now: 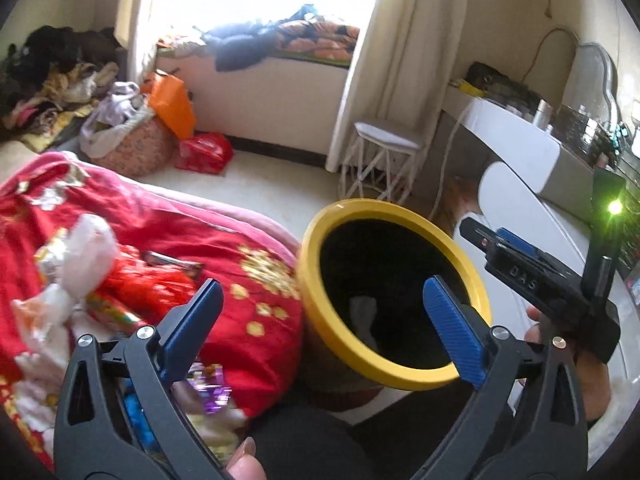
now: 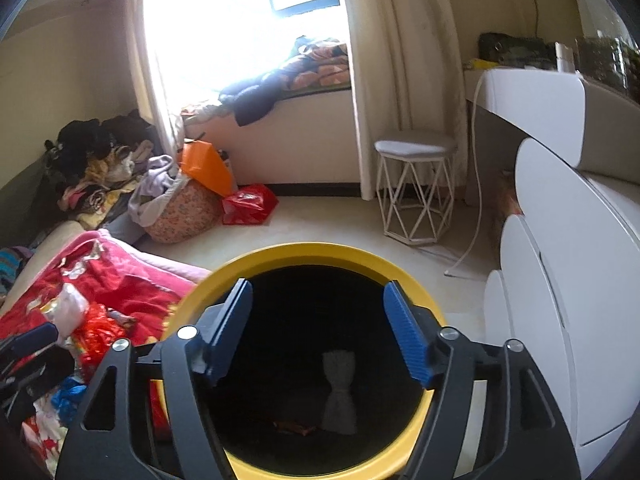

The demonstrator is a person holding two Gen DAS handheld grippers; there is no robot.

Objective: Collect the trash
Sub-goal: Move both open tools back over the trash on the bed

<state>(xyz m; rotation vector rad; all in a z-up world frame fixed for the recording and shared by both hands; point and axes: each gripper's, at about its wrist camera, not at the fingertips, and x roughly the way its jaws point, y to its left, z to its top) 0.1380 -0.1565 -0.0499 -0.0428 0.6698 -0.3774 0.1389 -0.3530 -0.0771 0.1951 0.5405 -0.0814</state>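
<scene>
left wrist view: my left tool (image 1: 320, 312) hangs with its fingers spread apart and nothing between them, over the edge of the red bedspread (image 1: 224, 232) beside the yellow-rimmed bin (image 1: 316, 312). the trash, crumpled wrappers (image 1: 76, 276), is piled on the bed to the left, blurred, so a reach there may pinch quilt along with paper. right wrist view: my right tool (image 2: 318, 326) is wide apart and empty, right above the bin mouth, a pale scrap (image 2: 339, 392) already at the bottom. the risk i see: the two tools sit close together, and a knock could tip the bin.
</scene>
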